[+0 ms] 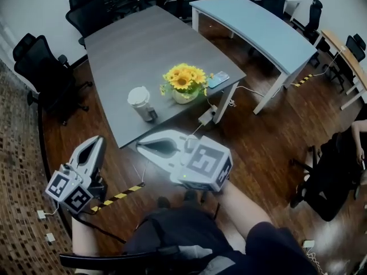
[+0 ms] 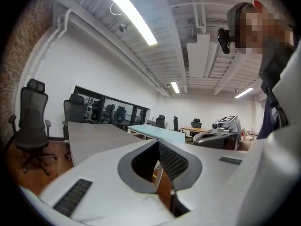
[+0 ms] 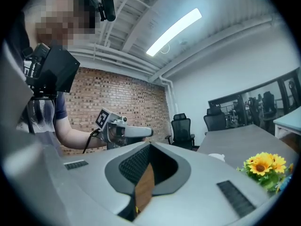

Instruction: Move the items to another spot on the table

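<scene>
A pot of yellow sunflowers (image 1: 183, 83) stands near the front edge of the dark grey table (image 1: 137, 44). Left of it is a white lidded cup (image 1: 139, 101) with a small dark item (image 1: 151, 115) against it. A light blue flat item (image 1: 218, 79) lies right of the flowers. My left gripper (image 1: 97, 141) is off the table's front left corner, shut and holding nothing. My right gripper (image 1: 140, 146) points left just below the table's front edge, shut and bare as well. The right gripper view shows the sunflowers (image 3: 263, 166) far right and the left gripper (image 3: 126, 132) ahead.
A light blue table (image 1: 258, 27) stands behind to the right. Black office chairs (image 1: 40, 67) ring the grey table. A taped cable (image 1: 117, 196) runs across the wood floor below the front edge. A white adapter (image 1: 206, 117) hangs at the table corner. A seated person (image 1: 344, 171) is at far right.
</scene>
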`<state>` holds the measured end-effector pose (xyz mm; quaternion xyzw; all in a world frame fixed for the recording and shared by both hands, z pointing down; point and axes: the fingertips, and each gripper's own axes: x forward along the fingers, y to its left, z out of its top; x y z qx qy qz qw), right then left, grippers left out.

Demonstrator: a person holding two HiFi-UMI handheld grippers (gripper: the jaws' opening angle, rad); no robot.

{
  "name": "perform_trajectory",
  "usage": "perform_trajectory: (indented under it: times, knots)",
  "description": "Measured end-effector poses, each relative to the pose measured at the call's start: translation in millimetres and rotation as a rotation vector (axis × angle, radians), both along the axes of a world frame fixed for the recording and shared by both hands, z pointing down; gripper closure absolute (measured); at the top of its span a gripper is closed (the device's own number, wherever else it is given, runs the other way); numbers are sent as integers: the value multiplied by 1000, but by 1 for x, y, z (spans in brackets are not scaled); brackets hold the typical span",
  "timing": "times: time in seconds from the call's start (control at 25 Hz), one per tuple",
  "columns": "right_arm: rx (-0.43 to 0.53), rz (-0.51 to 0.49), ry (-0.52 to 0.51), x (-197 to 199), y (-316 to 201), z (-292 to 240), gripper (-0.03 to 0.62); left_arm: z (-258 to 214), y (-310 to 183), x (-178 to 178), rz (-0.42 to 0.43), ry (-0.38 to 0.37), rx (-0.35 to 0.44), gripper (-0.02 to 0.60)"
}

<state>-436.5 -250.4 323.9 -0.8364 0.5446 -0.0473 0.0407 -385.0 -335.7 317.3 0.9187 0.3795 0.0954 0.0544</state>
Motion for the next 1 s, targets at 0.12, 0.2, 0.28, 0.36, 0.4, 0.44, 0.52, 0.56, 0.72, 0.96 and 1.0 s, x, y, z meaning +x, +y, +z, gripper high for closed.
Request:
perform_trajectory:
  times: [0.12, 0.2, 0.28, 0.36, 0.4, 0.44, 0.52, 0.56, 0.72, 0.96, 1.0]
  knots:
    - [-17, 14, 14, -10, -14, -3, 615, 6, -12, -7, 17, 7, 0, 577]
    - [-21, 31, 12, -15, -25, -6, 615, 8, -22, -15, 34, 16, -14, 578]
    - [-27, 44, 7, -21, -39, -9, 615, 9, -34, -23, 51, 14, -33, 578]
    - [-53, 50, 19, -28, -53, -9, 617, 9, -45, -30, 71, -3, -75, 578]
    - [-76, 54, 30, -30, -59, -7, 617, 9, -51, -33, 82, -13, -98, 578]
    - [-98, 60, 33, -32, -66, -5, 615, 9, -56, -36, 90, -19, -114, 578]
    - [-126, 74, 16, -38, -78, -2, 617, 13, -66, -42, 99, -26, -120, 578]
    - [-128, 79, 3, -41, -84, -1, 617, 16, -72, -45, 102, -31, -118, 578]
    - [-131, 98, -11, -51, -101, -2, 617, 20, -89, -55, 120, -44, -128, 578]
    - [-161, 104, -11, -63, -120, 2, 617, 12, -107, -72, 136, -7, -116, 578]
    - [-165, 104, -15, -65, -123, 5, 617, 13, -111, -73, 131, -9, -119, 578]
